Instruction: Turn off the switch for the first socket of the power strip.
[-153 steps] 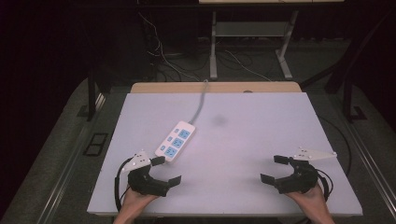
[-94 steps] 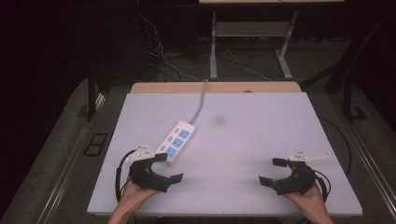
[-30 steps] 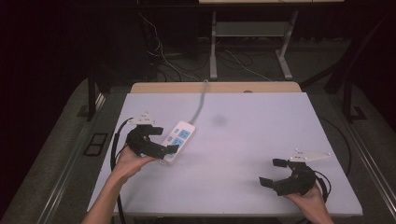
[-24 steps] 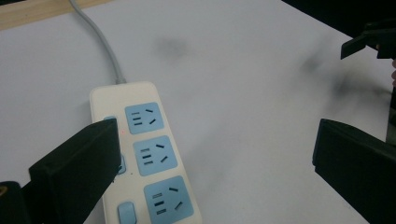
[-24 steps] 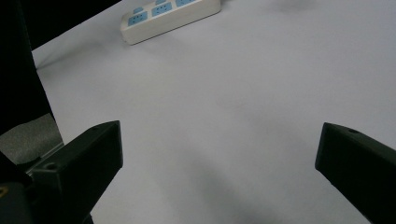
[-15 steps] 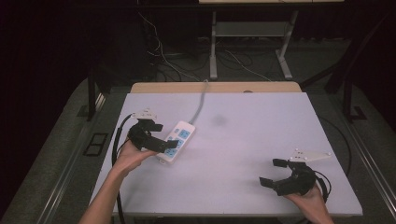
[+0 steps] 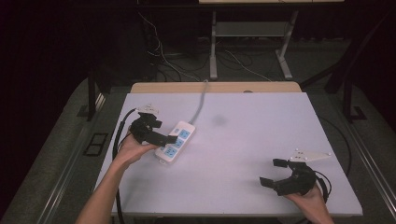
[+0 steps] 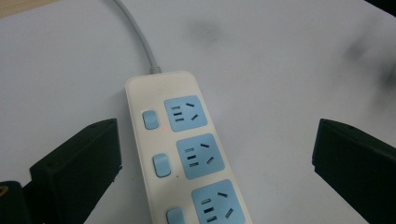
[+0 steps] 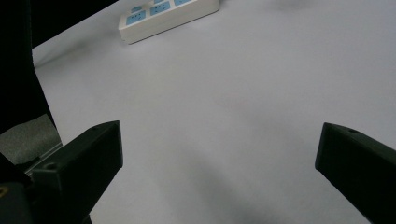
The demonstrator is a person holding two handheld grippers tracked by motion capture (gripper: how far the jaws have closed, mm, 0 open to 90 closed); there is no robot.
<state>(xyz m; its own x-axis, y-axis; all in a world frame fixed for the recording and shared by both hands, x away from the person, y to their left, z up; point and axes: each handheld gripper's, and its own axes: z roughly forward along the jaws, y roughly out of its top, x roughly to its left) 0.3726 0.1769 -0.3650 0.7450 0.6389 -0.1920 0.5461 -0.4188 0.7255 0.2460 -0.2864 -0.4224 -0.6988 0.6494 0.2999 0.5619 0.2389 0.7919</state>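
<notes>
Since the earlier frames the left gripper point(image 7: 154, 133) has travelled up from the near edge of the surface point(image 7: 261, 140) to the power strip point(image 7: 174, 143), while the right gripper point(image 7: 280, 175) has stayed parked near the bottom right corner. From where I stand, the left jaws are spread wide and hold nothing; in the left gripper view the power strip point(image 8: 182, 154) lies between them and just ahead, nearer the left jaw than the right, its long side running away from the camera. The right jaws are wide apart too, empty, with the strip point(image 9: 168, 16) well ahead of them and off to their left. The risk, I'd say, is that the strip sits off-centre in the left jaws: closing now could let one jaw meet it first and skid it sideways across the smooth surface, or press one of the switches. Its grey cable point(image 8: 135, 35) runs off behind it and could tug back if it is lifted. It is a white bar with pale blue sockets, each with a small blue switch beside it, and a tiny red light glows by the first socket.
</notes>
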